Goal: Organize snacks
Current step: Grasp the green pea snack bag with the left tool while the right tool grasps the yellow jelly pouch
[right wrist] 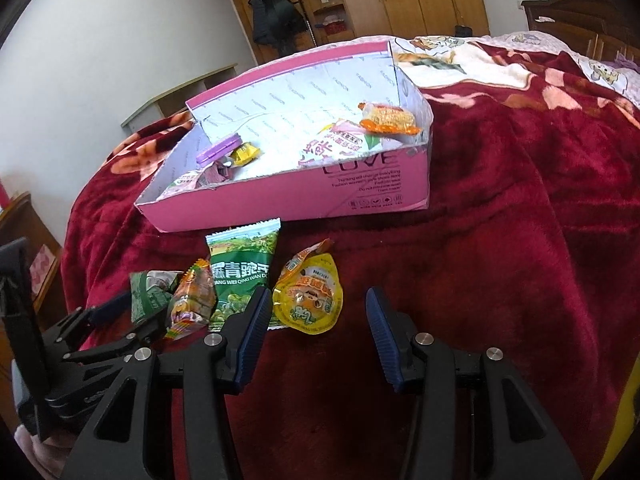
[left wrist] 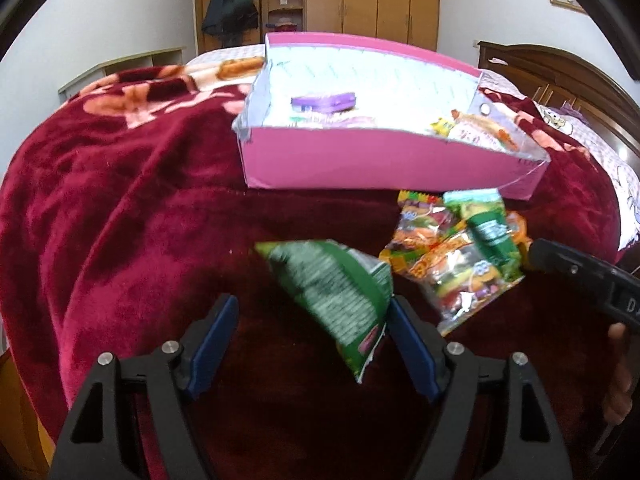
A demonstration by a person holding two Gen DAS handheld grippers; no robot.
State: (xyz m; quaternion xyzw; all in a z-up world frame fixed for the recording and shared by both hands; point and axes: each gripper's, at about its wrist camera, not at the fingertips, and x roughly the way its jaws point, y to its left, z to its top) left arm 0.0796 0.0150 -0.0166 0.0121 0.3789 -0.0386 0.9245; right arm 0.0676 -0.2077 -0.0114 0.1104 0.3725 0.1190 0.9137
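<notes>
The bed, under a deep red plush blanket, carries everything, and the pink box sits on it as the landmark, open-topped, with several snacks already inside. Just in front of the box's near wall lies a small pile still to be sorted: a green pea packet, a yellow jelly cup beside it, an orange candy bag and a dark green packet farthest to the left of the box front. The left gripper has its fingers spread wide around that dark green packet, which lies between them against the right-hand pad but is not clamped. The right gripper hangs released and empty just short of the jelly cup. To do the pick well, I judge the left fingers should close on the packet's puffed body rather than its slippery seam, then lift clear over the near wall. Open blanket lies right of the box; the two grippers crowd each other at the pile.
</notes>
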